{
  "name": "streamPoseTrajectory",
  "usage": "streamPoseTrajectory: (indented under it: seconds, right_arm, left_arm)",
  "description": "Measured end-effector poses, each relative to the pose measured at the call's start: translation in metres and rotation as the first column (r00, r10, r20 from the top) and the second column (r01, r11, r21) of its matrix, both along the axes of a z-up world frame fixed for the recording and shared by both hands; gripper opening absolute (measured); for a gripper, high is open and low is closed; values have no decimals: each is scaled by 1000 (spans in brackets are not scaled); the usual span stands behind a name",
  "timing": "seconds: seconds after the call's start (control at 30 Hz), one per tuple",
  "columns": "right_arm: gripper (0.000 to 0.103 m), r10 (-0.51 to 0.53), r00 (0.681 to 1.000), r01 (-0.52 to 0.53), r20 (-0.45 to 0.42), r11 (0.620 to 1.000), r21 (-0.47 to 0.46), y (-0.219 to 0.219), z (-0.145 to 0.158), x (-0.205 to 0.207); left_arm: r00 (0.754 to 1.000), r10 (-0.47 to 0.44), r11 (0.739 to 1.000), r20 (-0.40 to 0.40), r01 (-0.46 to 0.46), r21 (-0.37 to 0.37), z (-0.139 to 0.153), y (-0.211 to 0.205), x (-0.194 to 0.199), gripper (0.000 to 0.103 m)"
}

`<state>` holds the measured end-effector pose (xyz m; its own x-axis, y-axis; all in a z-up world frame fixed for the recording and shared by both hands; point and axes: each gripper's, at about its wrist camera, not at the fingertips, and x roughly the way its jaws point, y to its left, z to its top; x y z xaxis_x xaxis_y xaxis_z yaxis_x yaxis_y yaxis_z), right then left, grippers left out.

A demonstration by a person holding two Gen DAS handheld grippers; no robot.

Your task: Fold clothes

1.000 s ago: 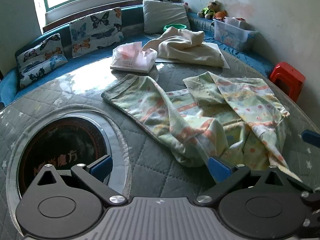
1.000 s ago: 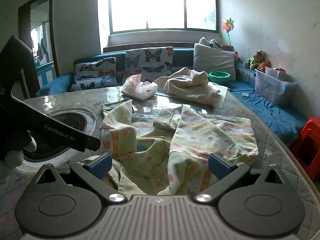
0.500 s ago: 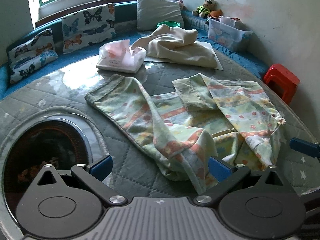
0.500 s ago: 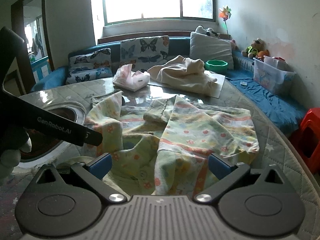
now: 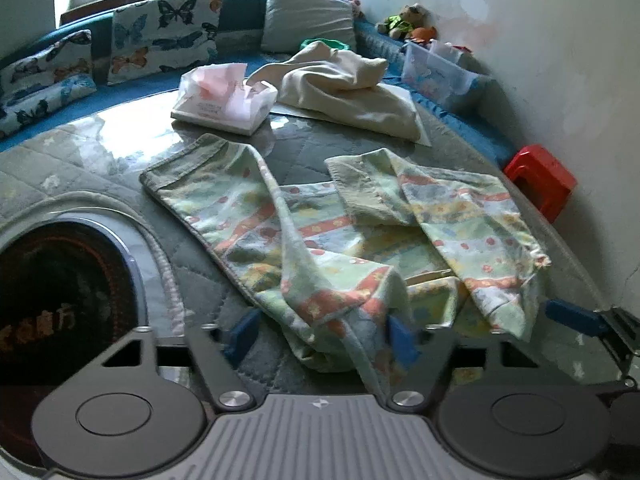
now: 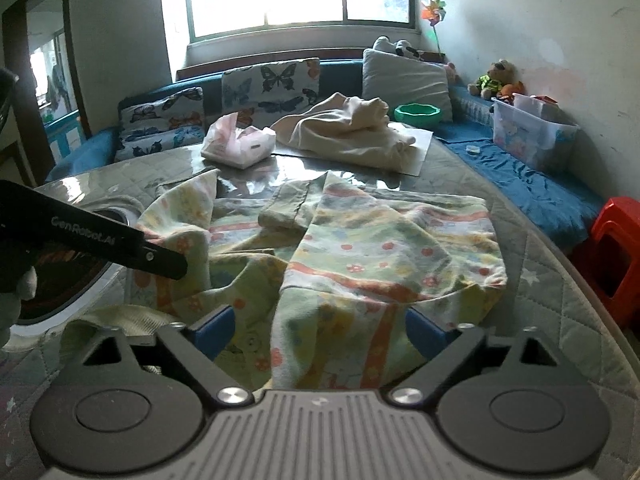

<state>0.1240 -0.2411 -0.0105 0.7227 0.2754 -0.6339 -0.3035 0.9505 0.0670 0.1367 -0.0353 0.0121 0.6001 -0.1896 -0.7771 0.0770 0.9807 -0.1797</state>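
A crumpled garment (image 5: pixel 332 236) printed in pale green, yellow and orange lies spread on the quilted table (image 5: pixel 100 152). My left gripper (image 5: pixel 320 336) hovers low over its near left fold. Its jaws are closing with the fold between them; the right pad (image 5: pixel 402 340) is at the cloth and the left pad (image 5: pixel 240 336) stands clear. My right gripper (image 6: pixel 320 332) straddles the garment (image 6: pixel 360 248) at its near right hem, jaws closing, pads apart from the cloth. The left gripper's black body (image 6: pixel 120 240) shows at the left of the right wrist view.
A tissue pack (image 5: pixel 224 96) and a cream garment (image 5: pixel 344 84) on a white sheet lie at the table's far side. A dark round inset (image 5: pixel 60 300) sits at the near left. A red stool (image 5: pixel 540 178), a clear box (image 6: pixel 532 136) and a green bowl (image 6: pixel 418 114) are by the bench.
Both grippers have sunk closer to the patterned garment. Their jaws have narrowed, the left much more, and the garment's near fold now lies between the left fingers.
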Motion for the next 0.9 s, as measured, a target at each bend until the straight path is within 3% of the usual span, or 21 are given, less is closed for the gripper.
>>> streamPoseTrajectory:
  seconds: [0.27,0.37,0.4,0.5,0.63,0.7,0.9]
  right_arm:
    - [72,21,1000,-21,-4,1000,1,3,2,5]
    - [61,29,999,-29,-21,1000,1,4,1,7]
    - [52,31,999,-31,-27,1000,1,5,0,8]
    - [34,39,998,-39,-44,999,7,3,-1,9]
    - [16,45,998,-44,-37,999,15,-1,1,2]
    - [10,49,999,-48,-25,999,15,-2,4,-5]
    - [4,79,997,-79,-7,997,15,-4,15,-26]
  left_arm:
    - [1000,-3,1000,-2,3,-24,2,-1,3,60]
    - [1000,-28,999,-5,28,-39,2,-2,4,38]
    - [1000,-31,998,-7,30,-51,3,-1,4,32]
    - [999,-43,997,7,43,-59,6,1,0,20]
    - [998,-64,996,28,65,-67,11,4,-7,15]
    - [997,-70,995,38,73,-71,14,5,-13,12]
    - [995,-81,993,60,86,-82,24,14,-36,11]
